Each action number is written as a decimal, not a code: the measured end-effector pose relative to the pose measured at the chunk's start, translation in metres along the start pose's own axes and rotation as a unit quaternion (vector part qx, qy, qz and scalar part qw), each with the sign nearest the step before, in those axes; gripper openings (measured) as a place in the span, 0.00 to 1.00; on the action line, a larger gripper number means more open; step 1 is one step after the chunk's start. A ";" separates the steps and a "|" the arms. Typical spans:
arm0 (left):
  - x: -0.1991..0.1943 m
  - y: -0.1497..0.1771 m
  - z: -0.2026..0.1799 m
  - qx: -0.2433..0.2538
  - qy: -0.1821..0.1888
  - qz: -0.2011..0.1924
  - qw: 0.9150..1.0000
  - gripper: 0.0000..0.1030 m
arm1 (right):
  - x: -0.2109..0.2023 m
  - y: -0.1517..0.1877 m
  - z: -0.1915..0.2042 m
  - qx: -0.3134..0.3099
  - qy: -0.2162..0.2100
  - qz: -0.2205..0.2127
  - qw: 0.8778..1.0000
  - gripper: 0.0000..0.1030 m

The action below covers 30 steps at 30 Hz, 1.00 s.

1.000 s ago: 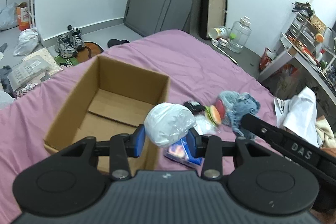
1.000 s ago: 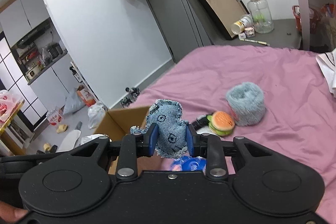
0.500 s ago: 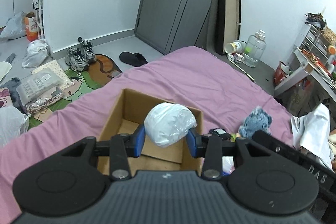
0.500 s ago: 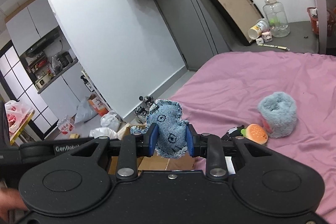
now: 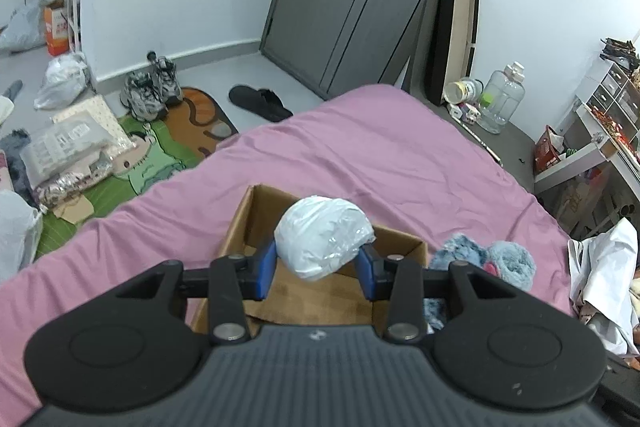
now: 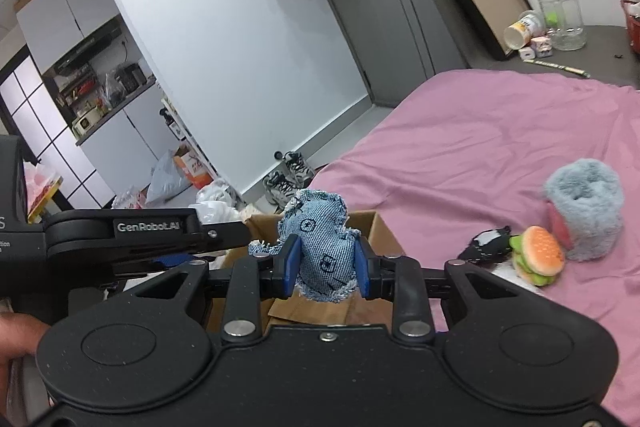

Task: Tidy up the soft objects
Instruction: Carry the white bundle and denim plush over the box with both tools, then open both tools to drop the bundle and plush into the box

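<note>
My left gripper (image 5: 318,269) is shut on a white plastic-wrapped soft bundle (image 5: 322,237), which hangs over the open cardboard box (image 5: 240,223) on the pink bed. In the right wrist view my right gripper (image 6: 326,267) is shut on a blue denim stuffed toy (image 6: 320,247), held above the same box (image 6: 380,227). The left gripper's arm (image 6: 132,231) crosses that view from the left. A fluffy blue-grey roll (image 6: 588,211), a burger plush (image 6: 538,255) and a small black-and-white toy (image 6: 488,241) lie on the sheet to the right. The fluffy blue items (image 5: 496,259) also show beside the box.
The pink bed (image 5: 380,155) stretches ahead, its edge to the left. Beyond it on the floor lie shoes (image 5: 150,89), a slipper (image 5: 260,103), bags and a green mat. White clothing (image 5: 604,279) lies at the right. A person's hand (image 6: 16,343) shows at the lower left.
Both grippers have travelled sideways to over the box, each keeping its object. The box now sits directly under the fingers, and the loose toys have slid to the right of both views.
</note>
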<state>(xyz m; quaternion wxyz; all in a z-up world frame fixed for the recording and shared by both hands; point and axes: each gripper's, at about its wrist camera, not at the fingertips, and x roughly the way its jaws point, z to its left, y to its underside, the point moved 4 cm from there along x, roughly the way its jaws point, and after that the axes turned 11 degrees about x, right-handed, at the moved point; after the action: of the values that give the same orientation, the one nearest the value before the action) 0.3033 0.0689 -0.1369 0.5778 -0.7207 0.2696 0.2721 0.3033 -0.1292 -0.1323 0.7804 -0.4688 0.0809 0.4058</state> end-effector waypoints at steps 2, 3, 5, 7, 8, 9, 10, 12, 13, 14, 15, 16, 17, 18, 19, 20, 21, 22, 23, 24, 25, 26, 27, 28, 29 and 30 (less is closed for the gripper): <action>0.008 0.002 0.004 -0.006 0.003 0.006 1.000 0.39 | 0.008 0.001 0.001 0.002 -0.001 0.005 1.000 0.28; 0.012 0.004 0.007 -0.008 0.003 0.010 1.000 0.39 | 0.012 0.002 0.002 0.003 0.000 0.007 1.000 0.28; 0.020 0.004 0.012 -0.014 0.003 0.017 1.000 0.39 | 0.018 0.003 0.004 0.004 -0.001 0.011 1.000 0.28; 0.028 0.006 0.017 -0.019 0.006 0.023 1.000 0.40 | 0.024 0.004 0.006 0.004 -0.001 0.015 1.000 0.28; 0.031 0.006 0.019 -0.020 0.006 0.025 0.999 0.40 | 0.027 0.005 0.007 0.005 -0.002 0.017 1.000 0.28; 0.034 0.006 0.021 -0.022 0.004 0.027 0.999 0.40 | 0.030 0.005 0.006 0.005 -0.002 0.020 1.000 0.28; 0.037 0.007 0.024 -0.025 0.003 0.029 0.999 0.40 | 0.033 0.007 0.008 0.004 -0.002 0.022 1.000 0.28; 0.043 0.007 0.027 -0.031 0.002 0.034 0.999 0.40 | 0.037 0.008 0.010 0.001 -0.001 0.026 1.000 0.28; 0.044 0.007 0.028 -0.032 0.000 0.035 0.999 0.40 | 0.040 0.009 0.011 0.000 -0.001 0.028 1.000 0.28; 0.045 0.008 0.029 -0.031 -0.005 0.035 0.999 0.40 | 0.042 0.009 0.011 0.001 0.001 0.030 1.000 0.28; 0.045 0.008 0.029 -0.030 -0.010 0.034 0.999 0.40 | 0.044 0.010 0.011 0.001 0.002 0.032 0.999 0.28; 0.046 0.007 0.030 -0.028 -0.014 0.033 0.999 0.40 | 0.046 0.010 0.011 0.001 0.004 0.034 0.999 0.28; 0.046 0.008 0.030 -0.029 -0.014 0.033 0.999 0.40 | 0.049 0.010 0.011 0.000 0.006 0.036 0.999 0.28; 0.046 0.008 0.031 -0.032 -0.012 0.032 0.999 0.40 | 0.051 0.011 0.012 -0.002 0.008 0.036 0.999 0.28; 0.046 0.007 0.031 -0.036 -0.010 0.032 0.999 0.41 | 0.051 0.011 0.013 -0.005 0.008 0.037 0.999 0.28; 0.046 0.006 0.032 -0.039 -0.010 0.033 0.999 0.41 | 0.053 0.011 0.014 -0.007 0.008 0.037 0.999 0.29; 0.045 0.005 0.033 -0.042 -0.012 0.032 0.999 0.42 | 0.054 0.010 0.015 -0.009 0.007 0.039 0.999 0.29; 0.044 0.004 0.034 -0.044 -0.015 0.030 0.998 0.43 | 0.056 0.010 0.016 -0.011 0.004 0.043 0.999 0.33; 0.043 0.004 0.035 -0.046 -0.017 0.031 0.998 0.44 | 0.058 0.010 0.018 -0.015 0.005 0.046 0.999 0.34; 0.043 0.004 0.036 -0.046 -0.021 0.033 0.998 0.45 | 0.058 0.010 0.020 -0.020 0.008 0.048 0.999 0.34; 0.043 0.004 0.036 -0.045 -0.024 0.034 0.998 0.48 | 0.060 0.010 0.021 -0.024 0.010 0.050 0.998 0.36; 0.042 0.004 0.036 -0.043 -0.026 0.037 0.998 0.50 | 0.060 0.010 0.022 -0.027 0.011 0.050 0.998 0.40; 0.042 0.004 0.034 -0.042 -0.026 0.039 0.998 0.55 | 0.059 0.010 0.024 -0.029 0.008 0.049 0.998 0.43; 0.042 0.003 0.033 -0.042 -0.024 0.040 0.998 0.57 | 0.057 0.010 0.025 -0.030 0.006 0.049 0.998 0.47; 0.041 0.003 0.032 -0.045 -0.022 0.041 0.998 0.58 | 0.055 0.010 0.025 -0.030 0.002 0.050 0.998 0.49; 0.040 0.003 0.031 -0.048 -0.024 0.041 0.998 0.60 | 0.054 0.010 0.025 -0.030 0.003 0.050 0.998 0.51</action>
<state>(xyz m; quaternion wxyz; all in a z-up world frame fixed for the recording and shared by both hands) 0.3265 0.0960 -0.1726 0.5374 -0.7290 0.2719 0.3253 0.3250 -0.0766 -0.1522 0.7445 -0.4883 0.0944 0.4454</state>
